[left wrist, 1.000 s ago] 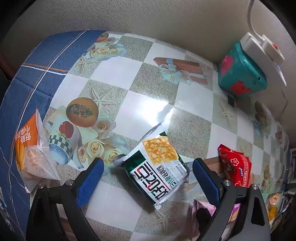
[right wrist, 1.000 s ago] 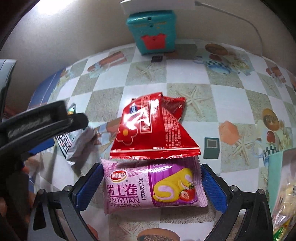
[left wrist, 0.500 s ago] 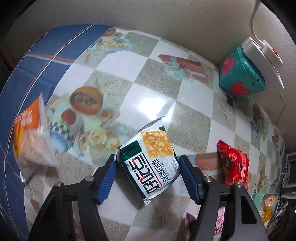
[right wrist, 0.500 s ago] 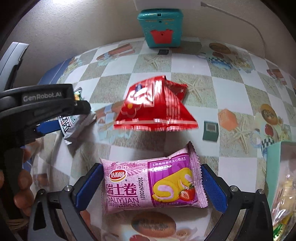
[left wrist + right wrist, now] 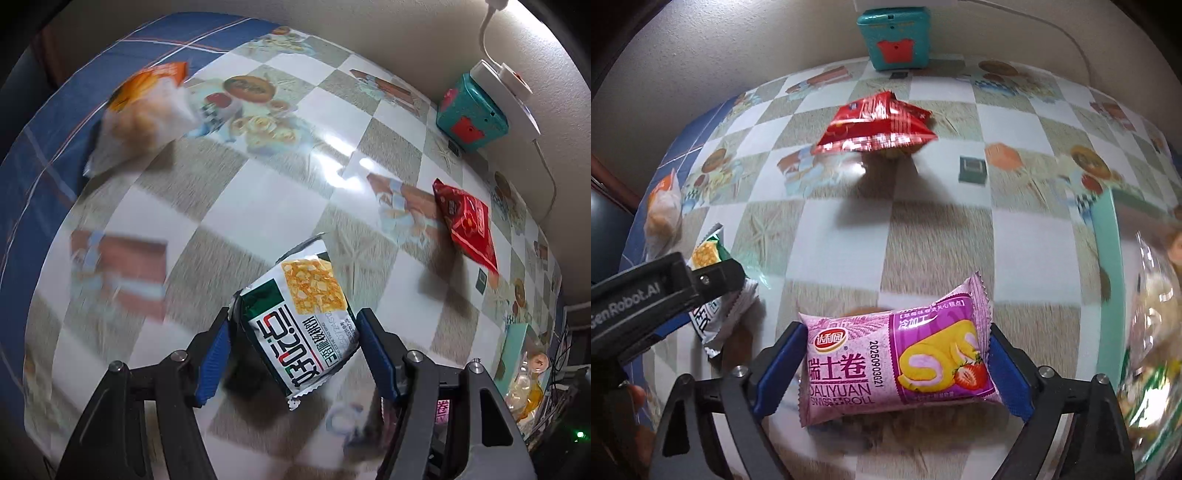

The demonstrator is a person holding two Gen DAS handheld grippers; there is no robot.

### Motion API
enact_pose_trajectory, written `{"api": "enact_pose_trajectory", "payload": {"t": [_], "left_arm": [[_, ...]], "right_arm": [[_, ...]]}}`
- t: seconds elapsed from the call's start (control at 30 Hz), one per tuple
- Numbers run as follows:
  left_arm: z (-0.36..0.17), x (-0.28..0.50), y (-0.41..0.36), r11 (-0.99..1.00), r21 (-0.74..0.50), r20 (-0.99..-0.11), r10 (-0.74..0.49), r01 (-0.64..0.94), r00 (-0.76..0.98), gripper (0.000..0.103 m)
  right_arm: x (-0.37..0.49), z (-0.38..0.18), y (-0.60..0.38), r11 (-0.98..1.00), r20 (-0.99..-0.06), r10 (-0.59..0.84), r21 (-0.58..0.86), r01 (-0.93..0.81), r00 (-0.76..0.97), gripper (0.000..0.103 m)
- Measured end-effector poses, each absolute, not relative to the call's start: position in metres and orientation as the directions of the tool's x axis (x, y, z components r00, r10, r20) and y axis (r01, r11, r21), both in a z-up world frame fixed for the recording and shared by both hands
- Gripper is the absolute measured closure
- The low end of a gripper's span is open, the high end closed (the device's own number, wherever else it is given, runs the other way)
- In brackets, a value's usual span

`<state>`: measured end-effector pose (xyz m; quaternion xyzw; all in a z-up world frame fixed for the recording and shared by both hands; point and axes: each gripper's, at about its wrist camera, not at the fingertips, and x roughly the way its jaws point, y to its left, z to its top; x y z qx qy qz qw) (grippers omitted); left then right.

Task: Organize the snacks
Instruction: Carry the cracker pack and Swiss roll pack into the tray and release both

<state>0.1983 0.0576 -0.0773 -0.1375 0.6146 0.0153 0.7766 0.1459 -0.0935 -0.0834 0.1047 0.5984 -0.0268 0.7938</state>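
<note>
My left gripper (image 5: 293, 317) is shut on a green and white snack packet (image 5: 303, 332) and holds it above the checkered tablecloth (image 5: 258, 192), with its shadow underneath. The same gripper (image 5: 713, 277) and packet (image 5: 709, 254) show at the left of the right wrist view. My right gripper (image 5: 895, 332) has a pink Swiss roll packet (image 5: 897, 362) lengthwise between its blue pads (image 5: 783, 354). Its jaws are closing and the pads press on both ends of the packet. A red snack bag (image 5: 877, 125) lies farther back on the table.
An orange and white bag (image 5: 144, 110) lies near the blue cloth edge at the left. A teal box (image 5: 894, 37) stands against the wall under a white power strip. A teal-rimmed container (image 5: 1108, 258) with clear-wrapped snacks sits at the right. A person's fingers (image 5: 631, 395) hold the left gripper.
The left gripper closed on the green and white packet and carried it sideways off the table. The right gripper drew the pink packet away from the red bag and narrowed on it.
</note>
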Motion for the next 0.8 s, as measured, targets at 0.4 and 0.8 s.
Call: {"api": "enact_pose_trajectory", "payload": {"t": [0.4,0.8], "left_arm": [[-0.033,0.146,0.04,0.947,-0.246,-0.93,-0.17,-0.208,0.326,0.035],[0.019,0.143,0.026,0.955,-0.264,-0.875,-0.178,-0.136,0.451,0.035]], "right_arm": [[0.093,-0.072,-0.117,0.945,-0.953,0.156,0.22,0.243,0.259,0.018],[0.071,-0.011,-0.172,0.894,-0.902,0.18,0.316,0.317,0.392,0.018]]}}
